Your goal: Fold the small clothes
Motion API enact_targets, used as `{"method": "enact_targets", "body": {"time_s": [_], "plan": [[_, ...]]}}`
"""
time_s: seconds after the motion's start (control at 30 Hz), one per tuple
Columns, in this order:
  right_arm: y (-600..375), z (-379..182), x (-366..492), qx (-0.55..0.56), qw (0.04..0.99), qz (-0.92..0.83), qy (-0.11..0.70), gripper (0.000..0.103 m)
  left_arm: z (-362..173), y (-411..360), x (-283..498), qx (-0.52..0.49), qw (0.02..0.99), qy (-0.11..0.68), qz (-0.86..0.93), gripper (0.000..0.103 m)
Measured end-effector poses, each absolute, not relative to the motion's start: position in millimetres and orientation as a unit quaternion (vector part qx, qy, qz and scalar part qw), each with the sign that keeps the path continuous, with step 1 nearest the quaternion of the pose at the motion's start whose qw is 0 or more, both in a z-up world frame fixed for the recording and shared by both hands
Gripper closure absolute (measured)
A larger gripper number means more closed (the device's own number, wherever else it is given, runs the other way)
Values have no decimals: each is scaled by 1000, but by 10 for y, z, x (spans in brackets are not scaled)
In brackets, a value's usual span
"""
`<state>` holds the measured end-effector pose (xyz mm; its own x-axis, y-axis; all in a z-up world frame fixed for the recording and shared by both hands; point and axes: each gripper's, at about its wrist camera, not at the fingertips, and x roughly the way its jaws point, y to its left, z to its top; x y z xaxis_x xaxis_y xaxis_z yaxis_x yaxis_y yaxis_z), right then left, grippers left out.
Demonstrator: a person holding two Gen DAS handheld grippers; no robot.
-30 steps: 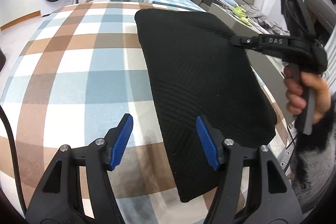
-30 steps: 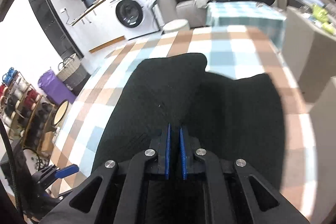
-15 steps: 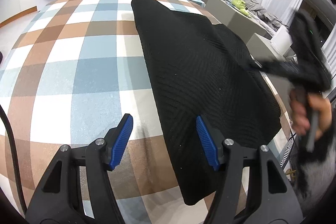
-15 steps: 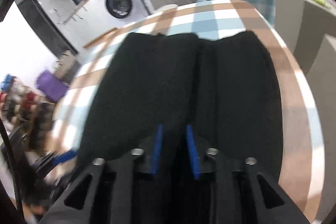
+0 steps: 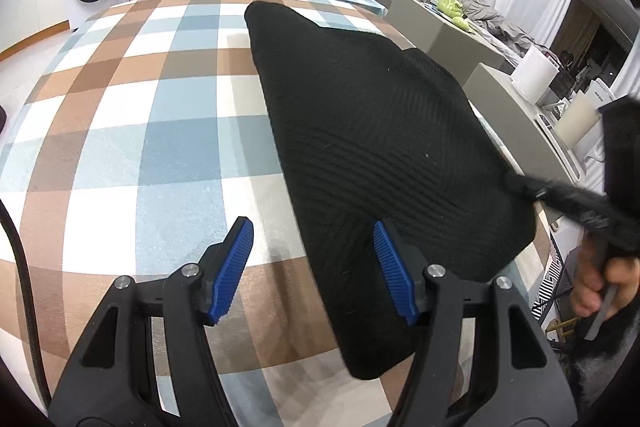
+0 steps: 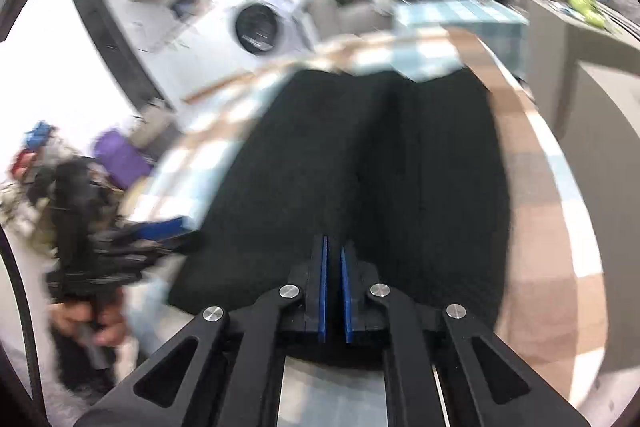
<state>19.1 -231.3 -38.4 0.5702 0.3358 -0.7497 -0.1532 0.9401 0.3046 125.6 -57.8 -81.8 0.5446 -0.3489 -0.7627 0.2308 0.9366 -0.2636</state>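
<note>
One black garment (image 5: 380,155) lies on the checked table (image 5: 132,131). Your right gripper (image 6: 334,291) pinches its near edge; your left gripper (image 5: 312,267) is spread over its near left edge. Mid-fold; next, pinch left.

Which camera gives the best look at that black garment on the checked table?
The left wrist view: the black garment is sharp there, its knit ribs and outline on the checked tablecloth plain. The right wrist view shows it too, but motion-blurred, its near edge pinched in the right gripper.
</note>
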Motion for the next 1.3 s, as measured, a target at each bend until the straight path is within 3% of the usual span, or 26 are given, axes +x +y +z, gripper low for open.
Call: {"method": "enact_targets", "body": {"time_s": [0.17,0.4,0.47,0.57,0.77,1.0,1.1,1.13,1.17,1.3], "plan": [[-2352,-622,196,115,865,118,475,97,-844,-583,1228,-64,874,453,-164,43],[-2406,-588,-36,118,853,166,480,80,-847,-571,1212,-62,873,455,-165,43],[-2425,-626,-111,115,858,170,470,80,-843,-571,1209,-63,873,455,-167,43],[-2384,-556,-175,103,868,178,451,98,-809,-581,1189,-60,874,452,-169,43],[-2409,-560,-140,108,871,158,453,97,-749,-667,1083,-51,870,449,-195,43],[-2478,-587,-323,134,871,168,442,77,-876,-844,865,-16,856,468,-221,43],[-2448,-625,-338,108,876,163,441,80,-931,-866,842,-13,851,476,-222,43],[-2417,-621,-328,98,878,164,440,84,-933,-869,837,-13,850,477,-222,43],[-2392,-599,-311,86,881,168,434,96,-930,-868,833,-10,851,477,-221,43],[-2345,-537,-323,59,883,159,437,96,-943,-866,839,3,848,483,-219,43]]}}
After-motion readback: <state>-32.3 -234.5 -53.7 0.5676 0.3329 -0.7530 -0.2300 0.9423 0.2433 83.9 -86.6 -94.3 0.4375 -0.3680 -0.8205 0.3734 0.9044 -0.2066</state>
